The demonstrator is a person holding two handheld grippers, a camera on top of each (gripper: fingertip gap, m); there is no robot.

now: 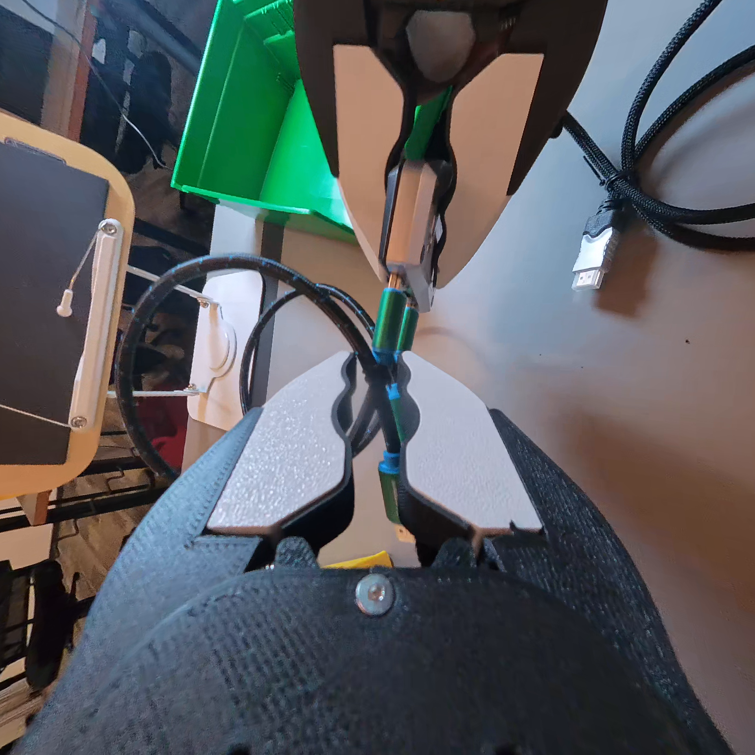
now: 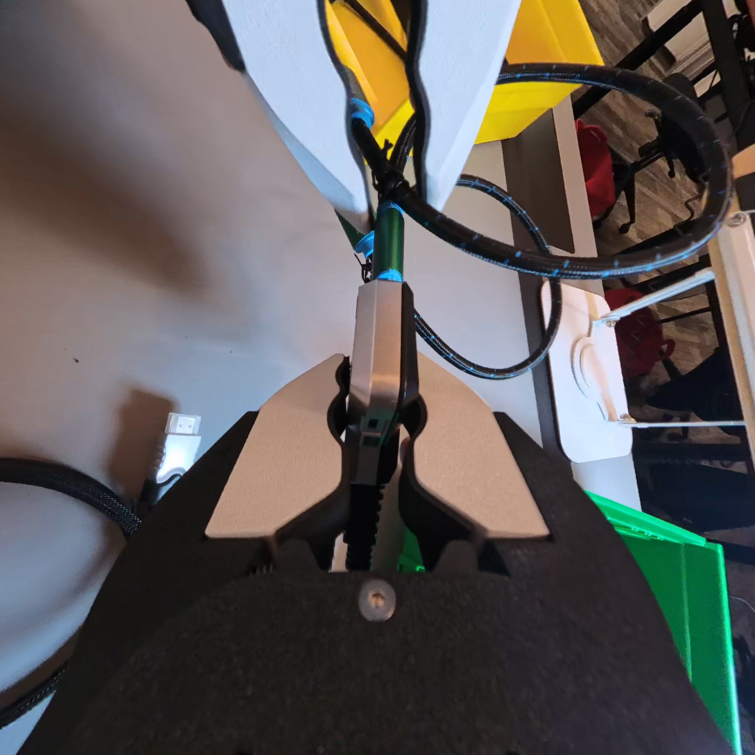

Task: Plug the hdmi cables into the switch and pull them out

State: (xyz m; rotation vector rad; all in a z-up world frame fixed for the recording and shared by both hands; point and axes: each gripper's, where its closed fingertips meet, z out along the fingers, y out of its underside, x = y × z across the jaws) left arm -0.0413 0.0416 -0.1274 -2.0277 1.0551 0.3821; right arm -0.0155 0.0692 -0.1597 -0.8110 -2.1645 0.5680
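Left wrist view: left gripper (image 1: 378,363) faces the right gripper (image 1: 412,282) head-on over the pale table (image 1: 572,367). Left jaws are nearly closed on the braided black-and-blue cable (image 1: 196,278) just behind the green plugs (image 1: 388,322); tips pinch around the cable bundle, and a spare green plug (image 1: 390,496) hangs in the gap further back. Two green plugs sit in the silver switch (image 1: 410,220), which the right gripper clamps by its body. A second black HDMI cable with a silver plug (image 1: 594,257) lies loose on the table, well apart to the side; green bin (image 1: 245,122) behind. Right wrist view: right gripper (image 2: 378,367) jaws closed tight on the switch (image 2: 378,347), long axis straight along the fingers, port end pointing away. Green plug (image 2: 390,245) is seated in the far end, left gripper (image 2: 392,204) directly beyond, yellow bin (image 2: 531,81) behind it. Key relation, as I read it: plug axis, switch axis and both grippers are collinear, so the next move is a straight pull apart; any sideways tilt risks levering the port.
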